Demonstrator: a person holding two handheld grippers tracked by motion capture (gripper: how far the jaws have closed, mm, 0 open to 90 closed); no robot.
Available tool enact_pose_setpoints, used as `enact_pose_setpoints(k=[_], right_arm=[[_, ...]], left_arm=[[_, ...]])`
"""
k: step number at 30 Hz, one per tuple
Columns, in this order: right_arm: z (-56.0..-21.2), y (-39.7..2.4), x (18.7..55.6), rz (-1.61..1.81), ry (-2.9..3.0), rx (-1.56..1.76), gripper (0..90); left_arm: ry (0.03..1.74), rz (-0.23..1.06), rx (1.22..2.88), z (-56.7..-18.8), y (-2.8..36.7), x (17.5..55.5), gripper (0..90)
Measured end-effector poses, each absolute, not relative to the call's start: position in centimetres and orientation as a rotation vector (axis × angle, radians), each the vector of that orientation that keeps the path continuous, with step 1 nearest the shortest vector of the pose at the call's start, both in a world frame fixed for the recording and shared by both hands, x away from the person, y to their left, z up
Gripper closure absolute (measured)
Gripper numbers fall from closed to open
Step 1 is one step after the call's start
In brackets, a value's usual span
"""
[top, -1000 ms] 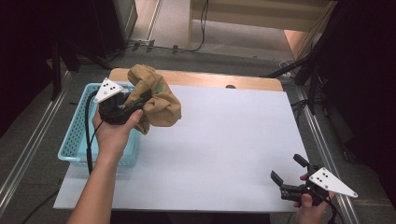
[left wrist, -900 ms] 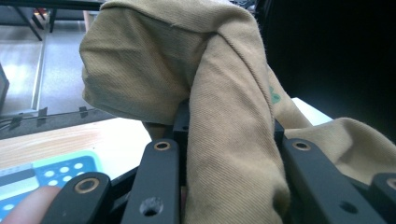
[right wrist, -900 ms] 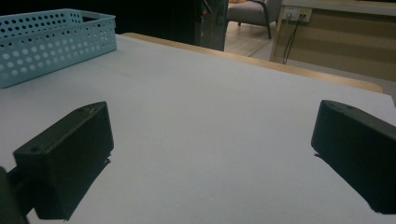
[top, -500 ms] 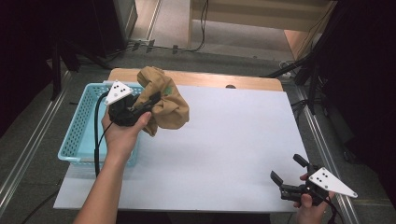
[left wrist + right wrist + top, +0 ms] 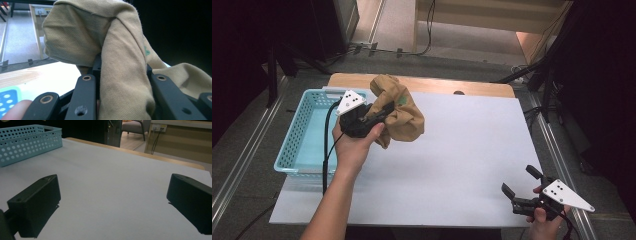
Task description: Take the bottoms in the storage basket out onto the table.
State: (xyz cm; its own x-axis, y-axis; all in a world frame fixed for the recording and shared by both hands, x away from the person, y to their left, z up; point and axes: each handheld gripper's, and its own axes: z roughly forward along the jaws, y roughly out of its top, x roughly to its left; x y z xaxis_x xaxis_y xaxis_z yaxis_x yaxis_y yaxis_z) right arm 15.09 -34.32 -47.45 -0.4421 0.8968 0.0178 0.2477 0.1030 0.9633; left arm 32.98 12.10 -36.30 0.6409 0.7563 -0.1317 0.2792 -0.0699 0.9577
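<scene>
Above one blue basket (image 5: pixel 299 137), left gripper (image 5: pixel 379 111) clamps one tan cloth (image 5: pixel 404 112) (right gripper (image 5: pixel 523 187) gapes).

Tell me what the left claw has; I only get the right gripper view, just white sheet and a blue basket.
Observer: The left claw is shut on a tan cloth, bunched, held up beside the basket.
Operator: Confirm the grip is solid.
Observer: In the left gripper view a fold of the cloth runs down between the two jaws, pinched there, and the rest drapes over them.
Operator: Report where my right claw sits.
Observer: The right claw is open, low at the near right corner of the white sheet, far from the cloth.
</scene>
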Motion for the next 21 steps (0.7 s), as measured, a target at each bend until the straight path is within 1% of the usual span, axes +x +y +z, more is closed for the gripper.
enact_pose_setpoints(k=[21], right_arm=[[-47.5,-34.3,15.1,1.365,1.777,1.117,0.0]], left_arm=[[0.835,0.428,1.673,-37.9,9.0,32.8,68.5]])
